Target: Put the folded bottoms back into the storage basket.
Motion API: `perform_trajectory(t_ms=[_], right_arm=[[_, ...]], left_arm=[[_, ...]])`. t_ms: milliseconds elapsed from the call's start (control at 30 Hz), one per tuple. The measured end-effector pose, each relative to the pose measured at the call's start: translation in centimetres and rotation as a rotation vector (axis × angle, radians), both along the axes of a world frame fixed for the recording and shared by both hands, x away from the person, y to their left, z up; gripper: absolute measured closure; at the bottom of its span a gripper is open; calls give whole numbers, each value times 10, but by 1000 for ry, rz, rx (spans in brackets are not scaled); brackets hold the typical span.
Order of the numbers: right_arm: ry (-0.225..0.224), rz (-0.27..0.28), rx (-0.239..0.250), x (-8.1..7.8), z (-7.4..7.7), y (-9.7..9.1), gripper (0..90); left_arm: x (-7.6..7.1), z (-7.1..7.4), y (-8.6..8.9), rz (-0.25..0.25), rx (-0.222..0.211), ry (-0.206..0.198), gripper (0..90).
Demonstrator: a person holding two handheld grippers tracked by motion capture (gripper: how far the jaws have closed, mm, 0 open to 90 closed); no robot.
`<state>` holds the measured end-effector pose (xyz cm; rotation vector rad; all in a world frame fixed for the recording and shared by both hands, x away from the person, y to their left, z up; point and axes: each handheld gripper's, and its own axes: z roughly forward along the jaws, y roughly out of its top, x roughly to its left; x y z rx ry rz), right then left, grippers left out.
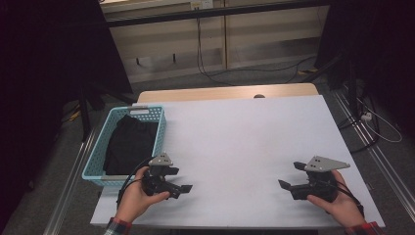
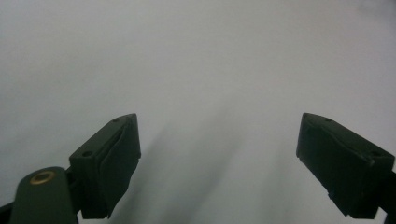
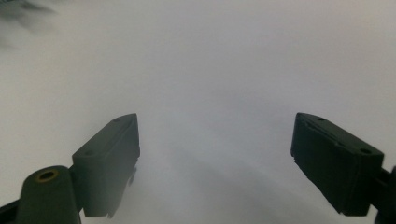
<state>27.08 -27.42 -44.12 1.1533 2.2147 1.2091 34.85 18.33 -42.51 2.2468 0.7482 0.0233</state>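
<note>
Two hand-held claws were seen resting low over a white table point(image 1: 235, 127), each gripped by one of a person's hands near the table's near edge. The left gripper point(image 1: 182, 181) was held just beside a light blue basket point(image 1: 98, 161) at the table's left edge, its jaws spread wide with nothing between them; in the left gripper view the left gripper point(image 2: 219, 163) was shown with only bare white surface between its two black pads. The right gripper point(image 1: 289, 177) was held well apart from it, near the table's right side, likewise spread wide and empty, as was borne out by the right gripper point(image 3: 215, 163) in its own view. A dark folded garment point(image 1: 129, 144) was seen lying inside the basket, untouched by either claw. The two claws were pointed toward each other across the bare tabletop.
</note>
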Motion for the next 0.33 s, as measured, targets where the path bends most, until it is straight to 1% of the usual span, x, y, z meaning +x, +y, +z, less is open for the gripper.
perform_trajectory(t_ms=[33, 167, 333], right_arm=[[0, 0, 1, 0, 0, 0, 149], [-1, 4, -1, 0, 0, 1, 148], [0, 12, -6, 1, -1, 4, 147]], left_arm=[[0, 1, 0, -8, -1, 5, 135], [0, 2, 1, -5, -14, -1, 133], [1, 1, 0, -10, -6, 2, 132]])
